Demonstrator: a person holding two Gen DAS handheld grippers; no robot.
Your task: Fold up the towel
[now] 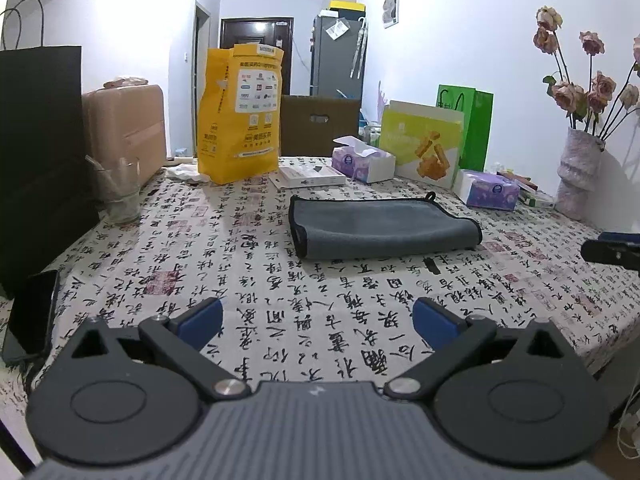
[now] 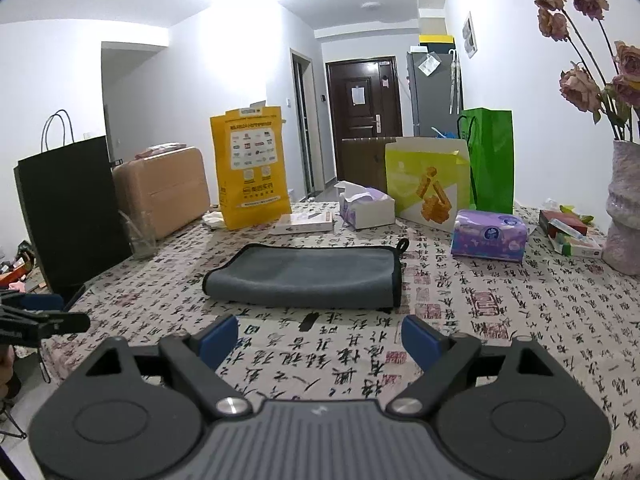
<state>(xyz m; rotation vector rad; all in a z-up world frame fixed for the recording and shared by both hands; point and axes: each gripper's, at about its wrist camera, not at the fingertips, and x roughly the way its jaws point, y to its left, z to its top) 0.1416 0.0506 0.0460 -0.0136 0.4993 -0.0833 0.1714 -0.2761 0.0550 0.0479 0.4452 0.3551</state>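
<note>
A grey towel (image 1: 380,226) with black edging lies folded over on the calligraphy-print tablecloth (image 1: 280,280), a small loop at its far right corner. It also shows in the right wrist view (image 2: 308,276). My left gripper (image 1: 318,320) is open and empty, held above the cloth short of the towel's near edge. My right gripper (image 2: 320,340) is open and empty, also short of the towel. The right gripper shows at the right edge of the left wrist view (image 1: 612,250); the left gripper shows at the left edge of the right wrist view (image 2: 44,320).
Behind the towel stand a yellow bag (image 1: 240,116), tissue boxes (image 1: 364,160) (image 2: 488,238), a yellow-green box (image 1: 424,148) and a green bag (image 2: 492,160). A glass (image 1: 120,192), black bag (image 1: 40,152) and phone (image 1: 34,320) are left. A vase of flowers (image 2: 624,216) stands right.
</note>
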